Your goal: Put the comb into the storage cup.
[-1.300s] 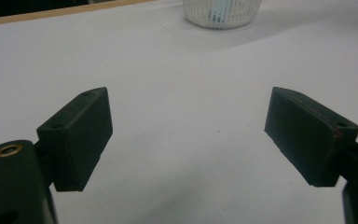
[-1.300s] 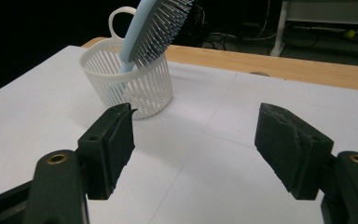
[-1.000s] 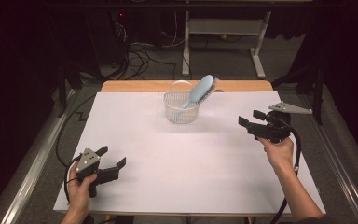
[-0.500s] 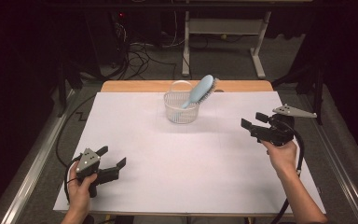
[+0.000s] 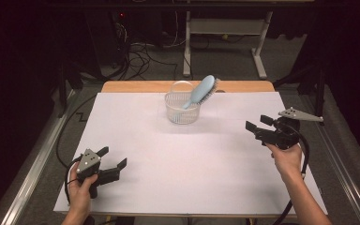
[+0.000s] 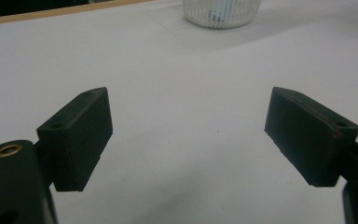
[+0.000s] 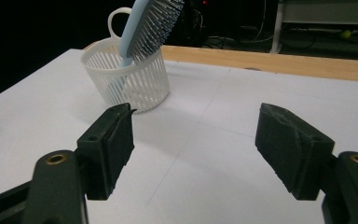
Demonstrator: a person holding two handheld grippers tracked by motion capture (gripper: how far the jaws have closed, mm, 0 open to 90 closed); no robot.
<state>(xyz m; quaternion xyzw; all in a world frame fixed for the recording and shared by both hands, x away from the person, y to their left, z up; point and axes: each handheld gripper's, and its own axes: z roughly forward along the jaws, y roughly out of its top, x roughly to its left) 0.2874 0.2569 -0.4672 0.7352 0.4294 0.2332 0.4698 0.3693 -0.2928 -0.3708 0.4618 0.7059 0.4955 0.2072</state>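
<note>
**Right hand drops back a little from the basket**

Since the earlier picture, the right gripper has slid a little toward the near edge of the bench. The left gripper has stayed where it was. The basket and brush have not moved.

Nothing stands in the way. The white top between each gripper and the basket is bare. Past the far edge of the bench there is a strip of wood. Behind that are the floor, a tangle of black cables and a grey metal frame. A black cable trails from the right gripper.

The white basket sits near the far edge, at about 12 o'clock from the middle of the bench. It has thin slats and a round loop handle at the back. A light blue hairbrush stands in it, handle down. Its head leans out over the rim toward 2 o'clock, with the bristles on the right side.

The left gripper is at 7 o'clock, well apart from the basket. Its fingers stand wide and hold nothing. The right gripper is at 3 o'clock and points at the basket. Its fingers are wide too, with nothing between them.
</note>
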